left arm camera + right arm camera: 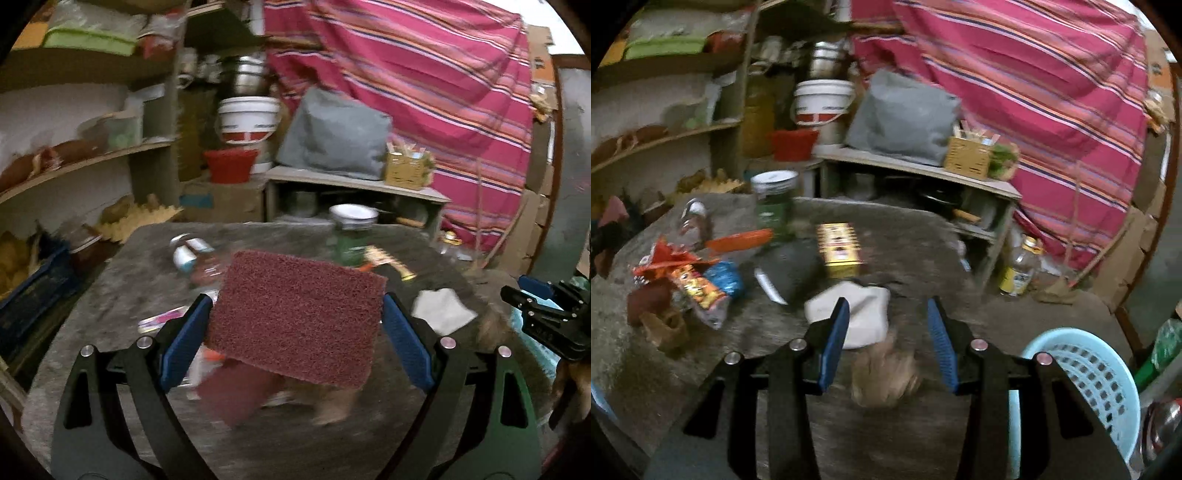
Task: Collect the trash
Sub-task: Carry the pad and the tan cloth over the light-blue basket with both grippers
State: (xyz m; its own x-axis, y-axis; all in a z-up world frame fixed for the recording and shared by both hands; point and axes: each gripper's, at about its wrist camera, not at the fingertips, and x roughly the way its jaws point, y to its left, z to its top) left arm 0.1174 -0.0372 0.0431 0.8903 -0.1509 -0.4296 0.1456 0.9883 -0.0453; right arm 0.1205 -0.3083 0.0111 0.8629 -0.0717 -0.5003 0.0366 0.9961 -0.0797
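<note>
Left claw: I am gripping the maroon scouring pad (pixel 299 321) in my left claw (pixel 297 332), one blue pad pressing on each side edge, at the lower centre of the left wrist view; the pad is hanging lifted above the desk (pixel 110 295).
Right claw: my right claw (pixel 886 345) is spread apart and carrying nothing, at the lower centre of the right wrist view; a white crumpled paper (pixel 864 314) is lying just beyond its left fingertip and a tan crumpled wad (pixel 884 376) is lying between the fingers, lower down.
Step in hand: I judge that I am carrying the scouring pad off as one piece of trash, while the right claw is lining up on the papers.
Trash bin: the pale blue perforated basket (pixel 1100 376) is sitting at the lower right of the right wrist view, just beside my right claw; it looks like the place for the trash.
Next move: I judge that the left claw needs to swing across to the basket and let go above it, without bumping the right claw; the right one needs to drop lower and close on the wad or the paper.
Rest of the trash: snack wrappers (pixel 683 277) are lying at the left of the right wrist view, with an orange comb-like piece (pixel 738 240), a yellow carton (pixel 838 247) and a green jar with a white lid (pixel 774 206) further up.
Writing: the wrappers, carton and jar are bearing print, but motion blur is keeping me from reading any word or brand.
</note>
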